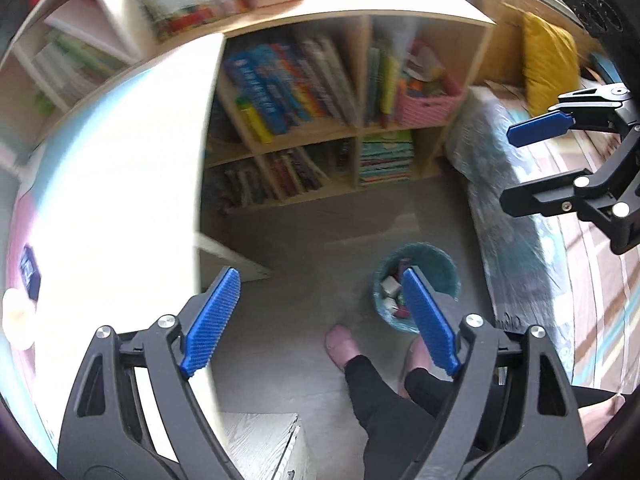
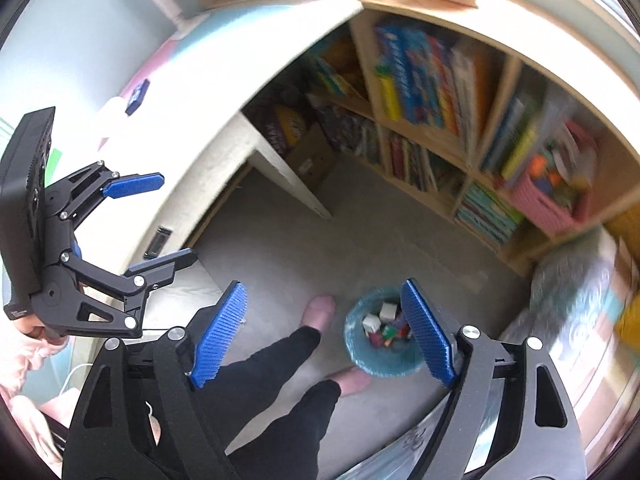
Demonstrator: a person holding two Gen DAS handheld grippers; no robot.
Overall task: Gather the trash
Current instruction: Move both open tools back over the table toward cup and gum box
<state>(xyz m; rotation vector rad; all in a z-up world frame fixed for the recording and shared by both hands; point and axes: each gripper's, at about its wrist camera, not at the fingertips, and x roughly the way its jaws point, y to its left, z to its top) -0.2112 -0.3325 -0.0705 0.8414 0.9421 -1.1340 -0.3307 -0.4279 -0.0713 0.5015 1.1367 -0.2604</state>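
Observation:
A round teal wastebasket (image 1: pixel 436 268) stands on the grey floor, holding several pieces of trash (image 1: pixel 390 286), small white and coloured boxes. It also shows in the right wrist view (image 2: pixel 356 344) with the trash (image 2: pixel 380 320) inside. My left gripper (image 1: pixel 320 320) is open and empty, high above the floor, left of the basket. My right gripper (image 2: pixel 326 332) is open and empty, above the basket. Each gripper shows in the other's view, the right one (image 1: pixel 532 160) and the left one (image 2: pixel 156 220), both open.
A white desk (image 1: pixel 120 200) with a dark blue item (image 1: pixel 30 270) lies to the left. A wooden bookshelf (image 1: pixel 320 120) with books and a pink basket (image 1: pixel 428 106) stands behind. A bed (image 1: pixel 560 240) with a yellow pillow (image 1: pixel 548 60) is on the right. The person's feet (image 1: pixel 340 344) stand by the wastebasket.

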